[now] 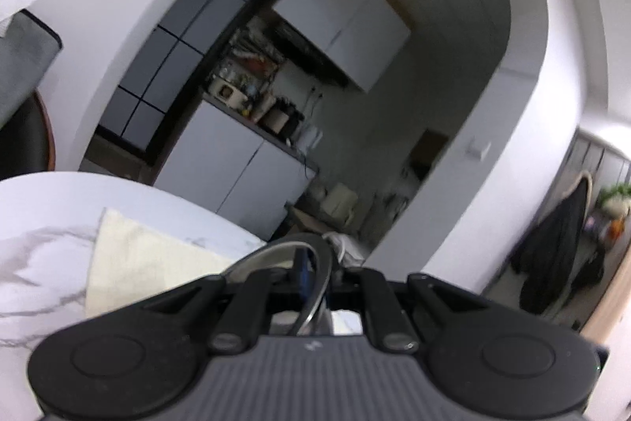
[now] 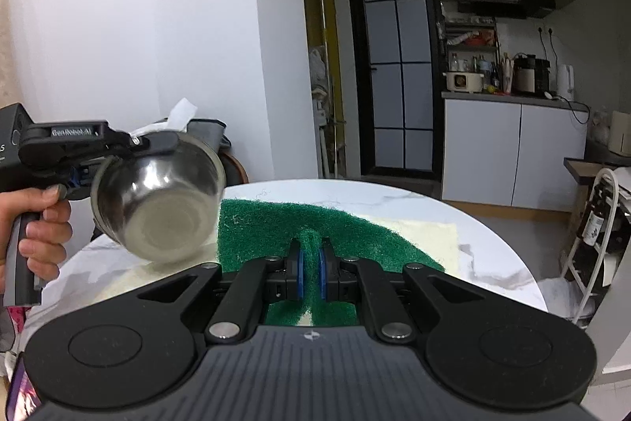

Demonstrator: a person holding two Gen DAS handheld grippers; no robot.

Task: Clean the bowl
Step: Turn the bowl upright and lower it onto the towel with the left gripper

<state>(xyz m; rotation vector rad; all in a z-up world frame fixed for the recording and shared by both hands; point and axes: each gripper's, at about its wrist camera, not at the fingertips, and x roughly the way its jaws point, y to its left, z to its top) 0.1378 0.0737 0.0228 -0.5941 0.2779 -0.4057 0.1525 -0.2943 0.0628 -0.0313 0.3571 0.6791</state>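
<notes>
Right wrist view: I see my right gripper pinching a raised fold of a green scouring pad between its blue pads. The scourer is coarse and fibrous, lying flat on a cream cloth spread over a round white marble-patterned table.

To the left, the left gripper holds a stainless steel bowl in the air above the table edge, tilted with its round base toward the camera. The metal is smooth and reflective. The grip point on the rim is largely hidden behind the bowl.

In the left wrist view, the left gripper is closed on the bowl rim; only a curved steel edge shows, the rest cut off by the gripper body. The picture is blurred, and the kitchen behind is hard to make out.
</notes>
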